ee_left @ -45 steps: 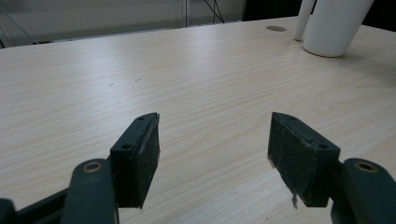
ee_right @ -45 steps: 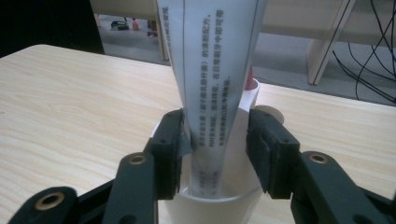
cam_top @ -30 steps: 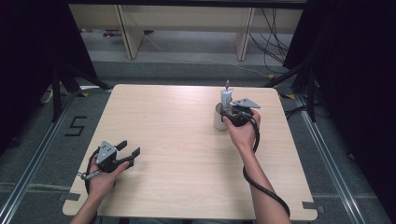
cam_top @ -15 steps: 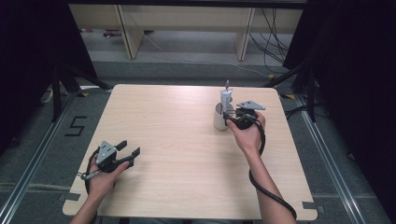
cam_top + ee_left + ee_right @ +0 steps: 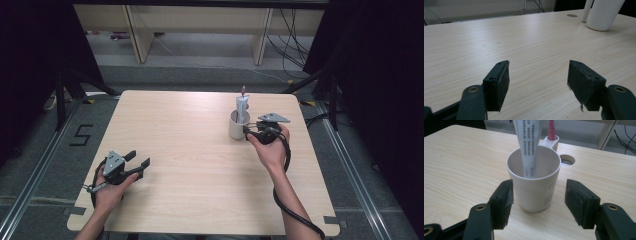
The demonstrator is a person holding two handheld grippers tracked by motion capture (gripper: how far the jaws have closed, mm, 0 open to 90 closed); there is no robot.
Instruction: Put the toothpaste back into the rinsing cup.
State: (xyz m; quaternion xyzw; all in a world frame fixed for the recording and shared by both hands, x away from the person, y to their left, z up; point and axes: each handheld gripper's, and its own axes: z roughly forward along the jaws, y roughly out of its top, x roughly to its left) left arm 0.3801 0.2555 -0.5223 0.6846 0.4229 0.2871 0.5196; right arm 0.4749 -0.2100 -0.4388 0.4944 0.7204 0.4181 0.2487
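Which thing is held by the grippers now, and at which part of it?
Nothing is held. The right gripper is open, its jaws on either side of the white cup without touching it. The left gripper is open over the bare table.

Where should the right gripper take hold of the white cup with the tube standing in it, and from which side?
Grip the white cup across its round wall, below the rim, coming level from the person's side. The right gripper already faces it with jaws open either side. The tube leans inside and a side holder sits at the far rim, so a top approach looks blocked.
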